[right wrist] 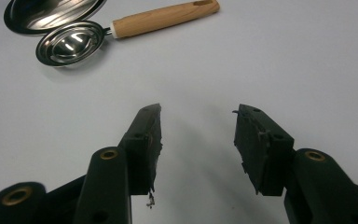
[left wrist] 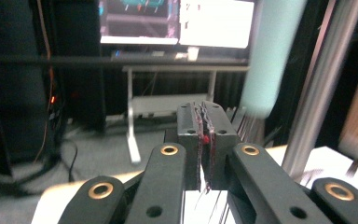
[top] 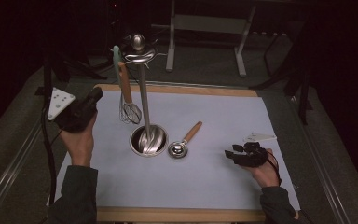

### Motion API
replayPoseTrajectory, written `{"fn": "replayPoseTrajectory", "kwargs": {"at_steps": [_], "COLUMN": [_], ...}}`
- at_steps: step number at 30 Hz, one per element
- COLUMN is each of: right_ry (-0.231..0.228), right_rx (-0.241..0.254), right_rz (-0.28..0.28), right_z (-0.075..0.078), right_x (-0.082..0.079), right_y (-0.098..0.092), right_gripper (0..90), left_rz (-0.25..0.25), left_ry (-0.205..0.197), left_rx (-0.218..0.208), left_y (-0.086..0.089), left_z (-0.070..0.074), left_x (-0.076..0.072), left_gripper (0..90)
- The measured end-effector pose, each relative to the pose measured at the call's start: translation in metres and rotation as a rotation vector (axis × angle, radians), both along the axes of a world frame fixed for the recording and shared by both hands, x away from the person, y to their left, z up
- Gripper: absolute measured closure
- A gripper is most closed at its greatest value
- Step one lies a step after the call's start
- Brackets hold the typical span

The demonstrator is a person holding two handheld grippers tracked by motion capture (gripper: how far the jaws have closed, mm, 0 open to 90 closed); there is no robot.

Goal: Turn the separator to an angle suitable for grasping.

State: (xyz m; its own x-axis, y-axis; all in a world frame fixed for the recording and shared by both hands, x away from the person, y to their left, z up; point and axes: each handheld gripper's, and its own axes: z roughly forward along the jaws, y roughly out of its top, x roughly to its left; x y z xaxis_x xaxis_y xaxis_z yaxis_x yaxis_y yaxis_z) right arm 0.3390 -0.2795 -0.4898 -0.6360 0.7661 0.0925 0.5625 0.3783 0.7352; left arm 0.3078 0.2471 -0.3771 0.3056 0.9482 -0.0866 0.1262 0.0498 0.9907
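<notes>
A metal utensil stand [top: 143, 100] rises from a round shiny base [top: 148, 139] at the middle of the white mat. A whisk [top: 129, 111] with a wooden, mint-tipped handle hangs from the stand's top hooks. My left gripper [top: 97, 94] is held up left of the whisk and apart from it. Its jaws stand almost together [left wrist: 206, 109] with nothing between them. The blurred mint handle tip [left wrist: 272, 56] and the pole [left wrist: 317, 93] lie just beyond. A steel scoop [top: 178, 149] with a wooden handle lies right of the base. My right gripper [top: 230, 153] rests open on the mat, pointing at the scoop [right wrist: 70, 43].
The white mat [top: 214, 112] covers a wooden board [top: 177, 214] on a grey table. A white three-cornered plate [top: 260, 137] lies behind the right hand. Frame legs [top: 171, 42] stand on the floor beyond the table, and a lit monitor [left wrist: 177, 23] is behind them.
</notes>
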Motion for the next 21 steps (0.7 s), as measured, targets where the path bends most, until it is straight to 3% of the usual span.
{"fn": "replayPoseTrajectory", "kwargs": {"at_steps": [7, 10, 13, 18, 21], "right_ry": [-0.010, -0.010, -0.011, -0.025, -0.028], "right_rx": [-0.017, -0.073, -0.096, -0.143, -0.146], "right_rz": [0.036, 0.075, 0.115, 0.160, 0.165], "right_z": [-0.002, -0.007, -0.010, -0.011, -0.010], "right_x": [-0.001, -0.002, 0.000, 0.007, 0.014], "right_y": [0.020, 0.037, 0.052, 0.082, 0.095], "right_gripper": [55.8, 62.1, 71.2, 89.4, 89.8], "left_rz": [0.035, 0.035, 0.029, 0.030, 0.046], "left_ry": [0.167, 0.234, 0.295, 0.371, 0.413], "left_rx": [0.081, 0.096, 0.101, 0.128, 0.182], "left_y": [0.000, -0.003, -0.005, -0.008, -0.011], "left_z": [-0.066, -0.095, -0.119, -0.146, -0.154], "left_x": [-0.008, -0.013, -0.017, -0.022, -0.022], "left_gripper": [82.6, 81.4, 80.0, 77.1, 75.2]}}
